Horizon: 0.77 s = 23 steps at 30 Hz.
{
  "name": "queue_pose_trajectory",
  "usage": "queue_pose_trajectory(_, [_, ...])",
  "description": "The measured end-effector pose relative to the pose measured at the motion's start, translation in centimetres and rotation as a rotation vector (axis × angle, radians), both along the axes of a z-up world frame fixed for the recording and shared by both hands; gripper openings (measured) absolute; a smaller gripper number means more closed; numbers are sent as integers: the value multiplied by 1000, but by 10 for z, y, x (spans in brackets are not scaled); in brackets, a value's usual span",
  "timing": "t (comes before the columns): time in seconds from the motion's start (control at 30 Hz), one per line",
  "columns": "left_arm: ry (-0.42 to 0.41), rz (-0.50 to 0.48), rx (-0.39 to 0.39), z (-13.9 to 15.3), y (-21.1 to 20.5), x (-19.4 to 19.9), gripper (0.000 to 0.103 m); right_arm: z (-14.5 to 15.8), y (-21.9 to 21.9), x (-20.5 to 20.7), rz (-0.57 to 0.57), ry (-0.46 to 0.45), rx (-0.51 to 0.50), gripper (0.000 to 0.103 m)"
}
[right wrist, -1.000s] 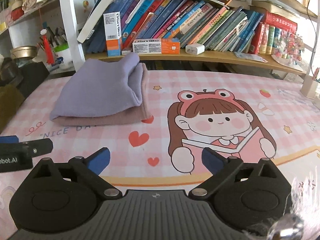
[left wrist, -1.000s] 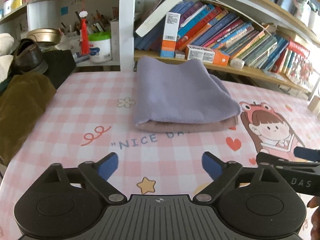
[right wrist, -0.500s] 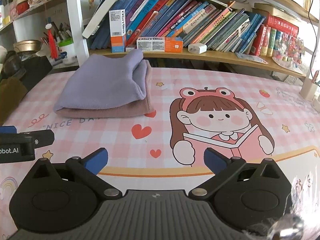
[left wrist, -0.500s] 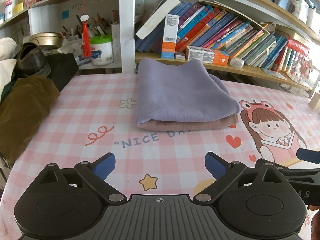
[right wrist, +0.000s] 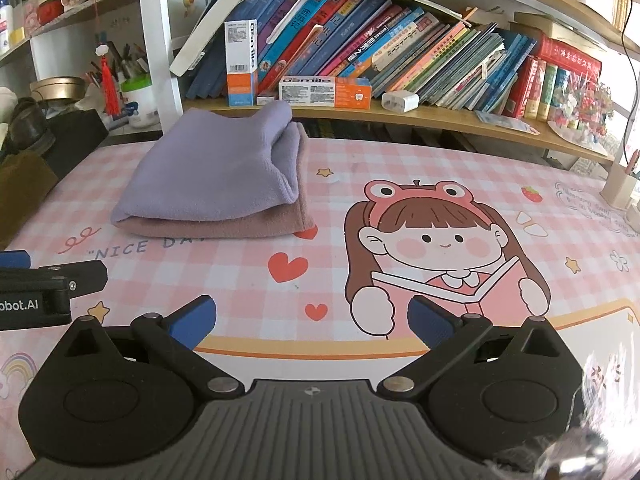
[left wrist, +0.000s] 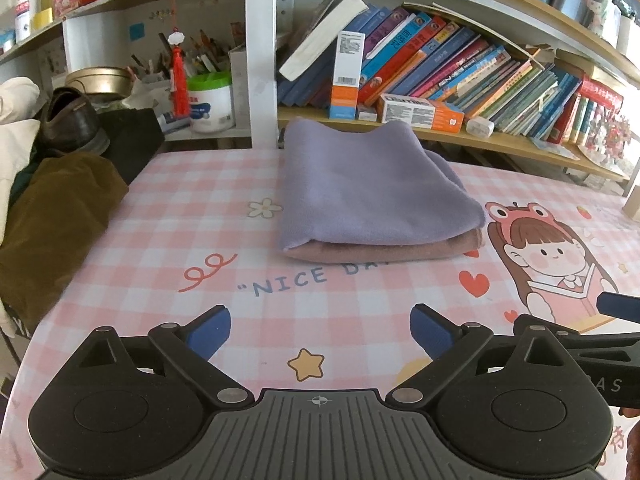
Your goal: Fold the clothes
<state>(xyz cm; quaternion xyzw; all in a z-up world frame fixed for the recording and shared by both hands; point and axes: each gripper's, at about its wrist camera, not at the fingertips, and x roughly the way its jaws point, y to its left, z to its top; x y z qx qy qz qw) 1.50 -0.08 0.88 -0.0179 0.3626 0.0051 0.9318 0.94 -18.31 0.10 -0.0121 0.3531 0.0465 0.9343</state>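
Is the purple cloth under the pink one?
No, the purple cloth lies folded on top of the pink cloth, whose edge peeks out beneath it.

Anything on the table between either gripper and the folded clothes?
Nothing visible. Bare tablecloth lies between the open left gripper and the folded clothes; likewise for the open right gripper, which sees the stack ahead to its left. The brown garment sits off at the table's left edge.
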Motion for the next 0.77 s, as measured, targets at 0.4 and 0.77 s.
queue_pose_trajectory(0.4, [15,1,10,-1,0,2,98,-2,0,2,-3,9,2,103])
queue_pose_trajectory(0.77, [11,-11,1,-2,0,2,98,-3,-1,2,-18,14,7,103])
